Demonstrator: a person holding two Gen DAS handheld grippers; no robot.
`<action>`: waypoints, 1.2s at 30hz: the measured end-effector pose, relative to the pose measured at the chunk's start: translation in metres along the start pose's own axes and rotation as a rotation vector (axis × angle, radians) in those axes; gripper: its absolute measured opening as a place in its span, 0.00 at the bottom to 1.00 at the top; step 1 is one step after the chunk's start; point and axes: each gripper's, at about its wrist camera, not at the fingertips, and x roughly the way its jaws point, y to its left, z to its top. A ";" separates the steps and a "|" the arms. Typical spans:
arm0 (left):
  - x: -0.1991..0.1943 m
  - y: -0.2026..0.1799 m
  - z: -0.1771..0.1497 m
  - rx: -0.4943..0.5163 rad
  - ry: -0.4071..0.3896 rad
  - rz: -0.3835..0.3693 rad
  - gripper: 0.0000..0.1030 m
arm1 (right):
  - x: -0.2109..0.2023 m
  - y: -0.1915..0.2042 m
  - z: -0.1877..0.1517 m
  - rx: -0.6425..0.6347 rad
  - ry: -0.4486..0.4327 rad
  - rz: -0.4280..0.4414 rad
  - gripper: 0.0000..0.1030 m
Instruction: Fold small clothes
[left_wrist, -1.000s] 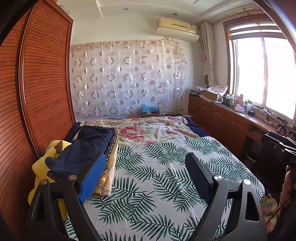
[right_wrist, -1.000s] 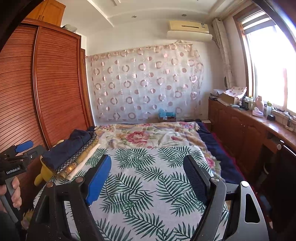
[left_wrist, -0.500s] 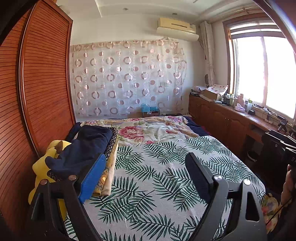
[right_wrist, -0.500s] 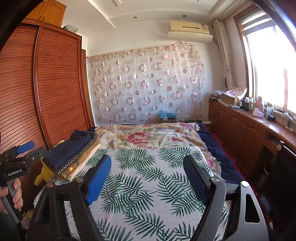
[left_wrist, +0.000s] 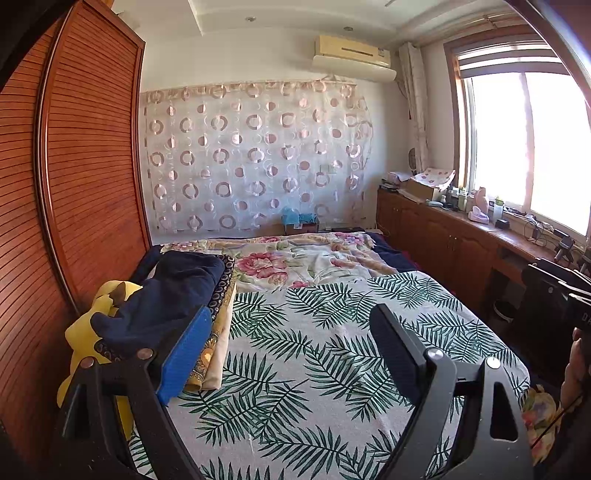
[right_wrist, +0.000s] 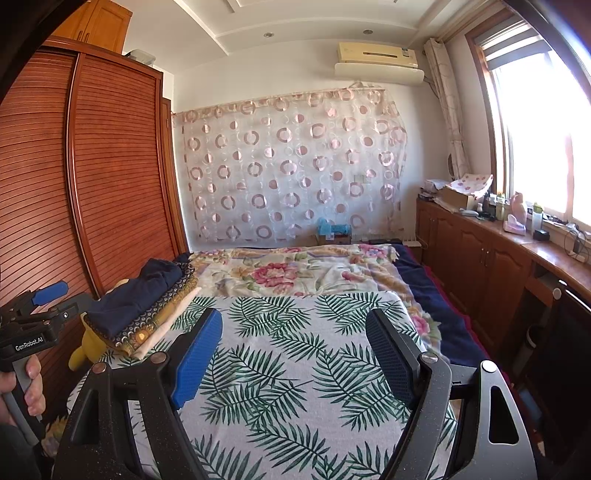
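Left wrist view: left claw (left_wrist: 288, 343) spread wide, nothing between the pads, hanging over the palm-leaf sheet (left_wrist: 332, 354) on the bed. Stack of folded clothes (left_wrist: 177, 295) sits at the bed's left edge, next to the slatted wardrobe (left_wrist: 74, 177): navy piece on top, dark patterned and beige layers under it. The blue left pad overlaps the stack's near end in frame; can't tell if it touches. Yellow plush toy (left_wrist: 92, 321) wedged between stack and wardrobe. Floral blanket (left_wrist: 291, 258) covers the far half of the bed, circle-print curtain (left_wrist: 255, 158) behind it. Right edge: a bit of the person's hand (left_wrist: 576, 373) and the dark body of the other device, claw itself not visible here. Long wooden bench (left_wrist: 480, 236) under the window carries small clutter.

Right wrist view: right claw (right_wrist: 293, 345) also wide open, empty, over the leaf sheet (right_wrist: 295, 369). Clothes stack (right_wrist: 147, 302) is left of the claw, apart from it, at the bed's left edge. Plush (right_wrist: 86, 347) pokes out under the near end of the stack. Far left: left claw (right_wrist: 50, 291) seen side-on, its handle gripped by the person's left hand (right_wrist: 22, 384). Floral blanket (right_wrist: 295, 269) beyond the sheet, a dark blue layer (right_wrist: 439, 306) showing along the bed's right side.
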 end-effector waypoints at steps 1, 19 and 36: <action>0.000 0.000 0.000 0.000 0.000 0.001 0.85 | 0.000 0.000 0.000 0.000 0.000 -0.001 0.79; 0.000 -0.001 -0.001 0.001 -0.001 0.000 0.85 | 0.000 -0.006 0.000 -0.007 -0.002 0.005 0.79; 0.000 -0.001 -0.002 0.002 0.001 0.001 0.85 | 0.001 -0.012 0.001 -0.015 -0.007 0.009 0.79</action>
